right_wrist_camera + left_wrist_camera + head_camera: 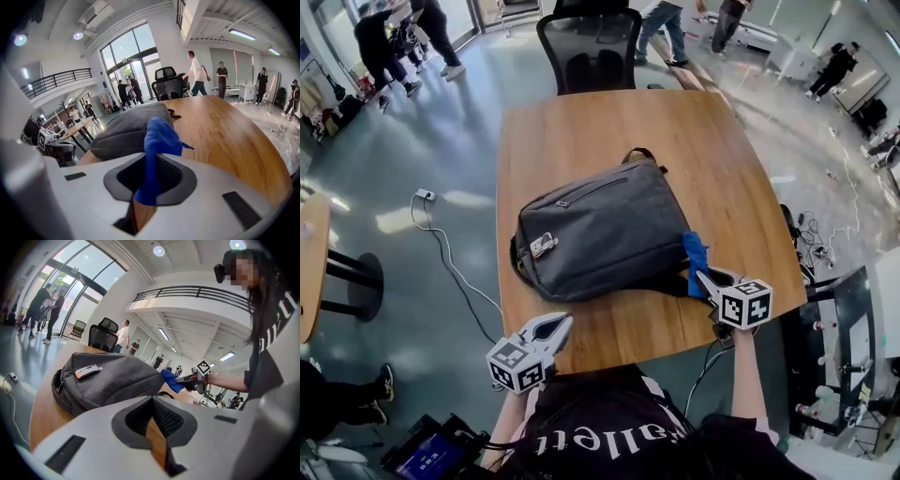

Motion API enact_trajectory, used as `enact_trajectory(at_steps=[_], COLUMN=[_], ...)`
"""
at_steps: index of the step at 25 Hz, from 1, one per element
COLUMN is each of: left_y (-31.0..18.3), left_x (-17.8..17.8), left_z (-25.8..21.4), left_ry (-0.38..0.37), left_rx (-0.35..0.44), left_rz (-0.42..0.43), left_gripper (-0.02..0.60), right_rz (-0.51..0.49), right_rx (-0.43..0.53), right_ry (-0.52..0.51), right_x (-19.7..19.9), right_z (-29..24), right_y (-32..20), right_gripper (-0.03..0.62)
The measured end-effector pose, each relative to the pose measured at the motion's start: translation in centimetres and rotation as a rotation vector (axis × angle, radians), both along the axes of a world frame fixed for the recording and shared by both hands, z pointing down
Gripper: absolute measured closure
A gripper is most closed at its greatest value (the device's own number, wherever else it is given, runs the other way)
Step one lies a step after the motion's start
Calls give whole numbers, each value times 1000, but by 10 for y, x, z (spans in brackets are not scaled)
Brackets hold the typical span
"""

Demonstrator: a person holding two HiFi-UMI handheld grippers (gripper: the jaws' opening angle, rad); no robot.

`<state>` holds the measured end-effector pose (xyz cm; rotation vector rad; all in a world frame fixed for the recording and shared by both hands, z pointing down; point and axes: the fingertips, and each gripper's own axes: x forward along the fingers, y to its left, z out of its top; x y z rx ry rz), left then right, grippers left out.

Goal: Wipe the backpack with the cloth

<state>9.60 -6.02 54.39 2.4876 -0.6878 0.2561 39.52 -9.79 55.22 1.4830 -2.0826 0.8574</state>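
Note:
A grey backpack (605, 230) lies flat on the wooden table (722, 159), with a small tag on its near left corner. My right gripper (705, 277) is shut on a blue cloth (696, 262), which touches the backpack's right edge. In the right gripper view the cloth (159, 136) stands up from the right gripper (152, 157) against the backpack (129, 129). My left gripper (558, 328) hovers at the table's near edge, just short of the backpack, shut on nothing. From the left gripper (152, 399), the backpack (108, 380) and the cloth (171, 379) lie ahead.
A black office chair (591, 47) stands at the table's far end. A white cable with a power strip (425, 195) lies on the floor at left, near another wooden table (309, 253). Several people stand in the background.

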Motion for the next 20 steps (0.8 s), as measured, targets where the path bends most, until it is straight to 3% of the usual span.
enact_trajectory(at_steps=[6, 10, 15, 20], left_y=[10, 17, 22, 37], left_x=[-4, -8, -20, -58], left_z=[11, 3, -14, -22], left_ry=[-9, 6, 32, 37], left_rx=[-15, -7, 25, 44], left_rz=[15, 28, 76, 128], left_gripper=[583, 583, 583, 583], right_rz=[46, 108, 115, 144], right_rx=[36, 81, 86, 85], right_ry=[-37, -128, -188, -225], right_x=[-11, -29, -78, -139], right_z=[1, -14, -18, -17], right_y=[3, 18, 55, 86], right_gripper=[531, 531, 531, 531])
